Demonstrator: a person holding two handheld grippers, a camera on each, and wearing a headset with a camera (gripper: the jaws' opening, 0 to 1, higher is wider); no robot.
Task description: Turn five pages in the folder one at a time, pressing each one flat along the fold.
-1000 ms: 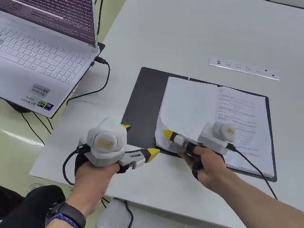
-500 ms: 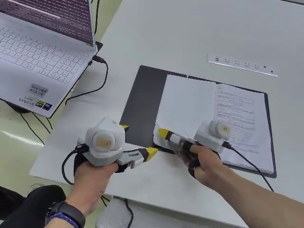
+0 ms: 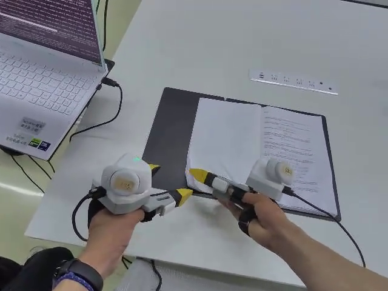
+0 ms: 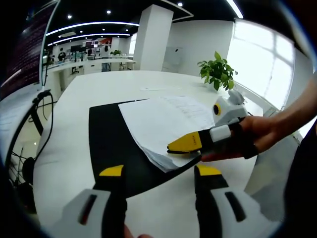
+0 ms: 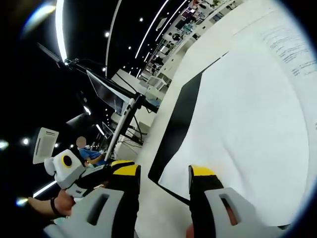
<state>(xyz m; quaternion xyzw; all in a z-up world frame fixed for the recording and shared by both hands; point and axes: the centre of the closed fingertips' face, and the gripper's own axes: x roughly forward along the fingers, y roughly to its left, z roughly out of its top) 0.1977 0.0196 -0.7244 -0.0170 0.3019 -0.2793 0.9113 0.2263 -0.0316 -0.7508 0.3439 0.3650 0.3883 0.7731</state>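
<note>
Little has changed over the last second: the head view has slid because my head moved, but the folder (image 3: 165, 130) lies open in the same spot on the desk (image 3: 212, 42), just right of the laptop (image 3: 42, 91). The turned page (image 3: 225, 134) is already over on the left side, blank face up and covering part of the black cover, with the printed page (image 3: 294, 148) exposed on the right. My right tool (image 3: 199, 176) stays at that page's near left corner. Its jaws stand apart in the right gripper view, with the paper's edge and the cover's corner showing in the gap, so I judge it released rather than pinching the sheet. That corner looks slightly raised where the loose sheets fan out. My left tool (image 3: 168, 180) hovers just off the folder's near edge, jaws apart and empty. I take this to mean the turn itself is done. The press along the fold (image 3: 257, 136) is still to come, and neither tool is there yet.
</note>
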